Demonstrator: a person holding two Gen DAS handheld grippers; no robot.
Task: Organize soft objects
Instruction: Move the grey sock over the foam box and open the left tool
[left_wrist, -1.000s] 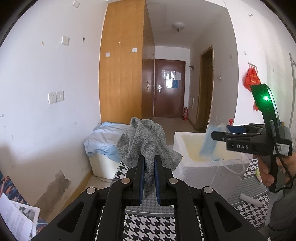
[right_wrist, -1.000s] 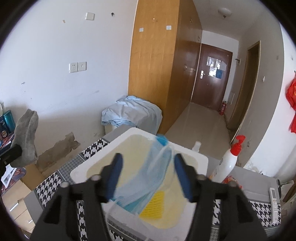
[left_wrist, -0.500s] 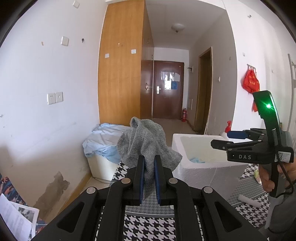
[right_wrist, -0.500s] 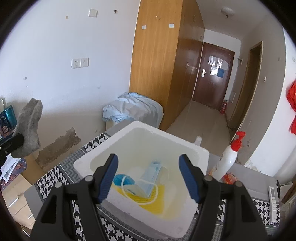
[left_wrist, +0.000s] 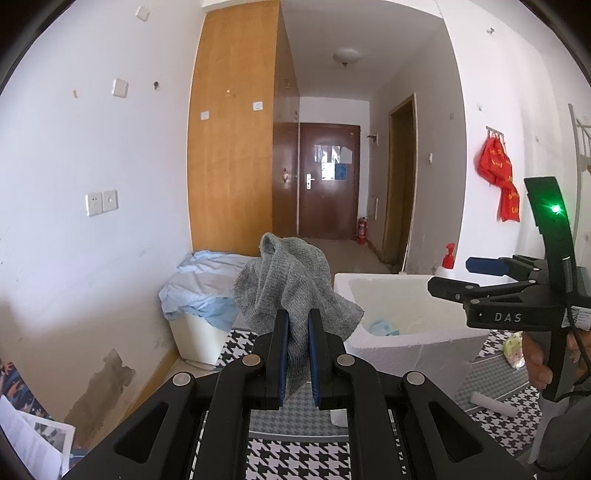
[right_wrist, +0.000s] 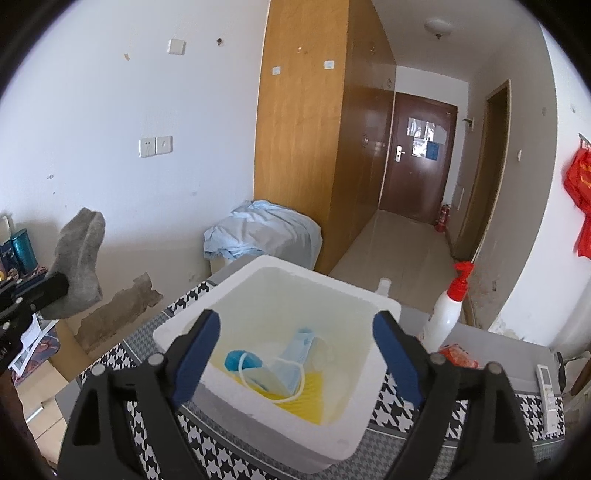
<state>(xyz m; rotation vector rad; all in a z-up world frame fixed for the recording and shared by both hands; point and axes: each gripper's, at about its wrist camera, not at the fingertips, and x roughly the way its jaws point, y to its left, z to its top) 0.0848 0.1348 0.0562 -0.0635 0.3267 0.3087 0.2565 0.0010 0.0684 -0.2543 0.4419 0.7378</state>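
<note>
My left tool (left_wrist: 295, 354) pinches the floppy grey knit sock (left_wrist: 291, 288); right tool (right_wrist: 295, 354), just spread wide and empty, hangs over the white foam box (right_wrist: 354, 439). Sock could snag the rim and flop onto the worktop.

A grey knitted sock (left_wrist: 291, 291), crumpled and limp, stands bunched upward out of a pinch, held in the air to the left of the white foam box (right_wrist: 236, 295) and clear of it. Inside the box lies a light blue face mask (right_wrist: 291, 360), folded and rumpled, its white ear loop trailing over a yellow sponge cloth (right_wrist: 310, 397) on the box floor.
</note>
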